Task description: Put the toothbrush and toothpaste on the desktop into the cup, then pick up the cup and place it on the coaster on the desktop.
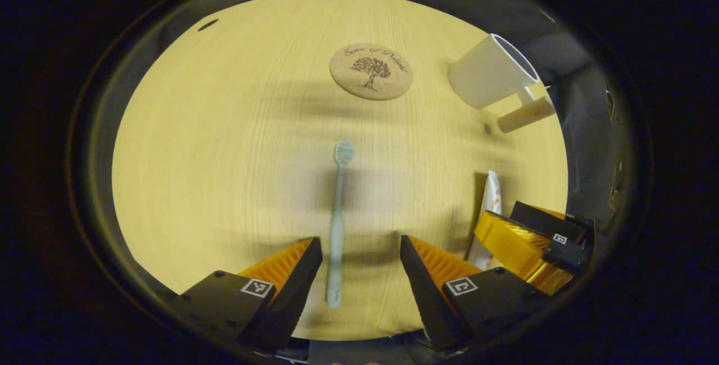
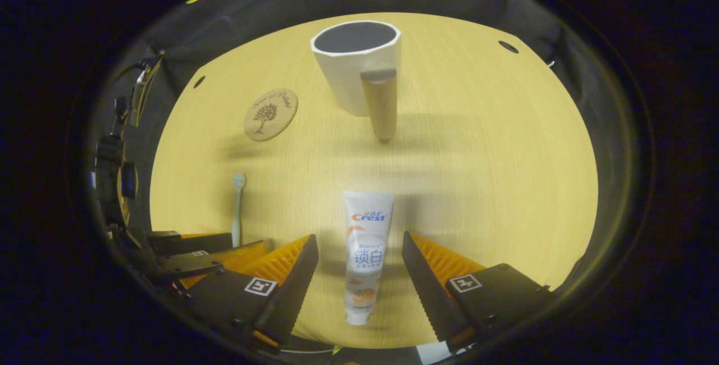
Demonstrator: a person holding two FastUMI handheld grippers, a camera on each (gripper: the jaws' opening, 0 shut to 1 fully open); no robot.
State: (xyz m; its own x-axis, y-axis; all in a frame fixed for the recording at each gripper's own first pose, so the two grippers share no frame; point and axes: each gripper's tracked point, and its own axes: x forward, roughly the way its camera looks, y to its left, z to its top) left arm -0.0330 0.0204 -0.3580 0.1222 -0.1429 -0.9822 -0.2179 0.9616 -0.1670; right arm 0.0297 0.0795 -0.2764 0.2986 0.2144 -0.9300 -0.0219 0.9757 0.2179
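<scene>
Left gripper view: left gripper (image 1: 360,252) spread wide, astride toothbrush (image 1: 337,230) lying on desktop (image 1: 224,157), coaster (image 1: 371,71) beyond | Right gripper view: right gripper (image 2: 359,250) spread wide, astride toothpaste (image 2: 365,252), cup (image 2: 356,64) upright beyond.

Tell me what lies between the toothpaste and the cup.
Bare tabletop. In the right gripper view, the toothpaste lies flat between the open right tool fingers; ahead, only wood up to the cup and its handle.

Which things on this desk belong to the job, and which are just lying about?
For the job: toothbrush, toothpaste, cup, coaster, left gripper, right gripper.
Just lying about: nothing beyond the desk itself.
</scene>
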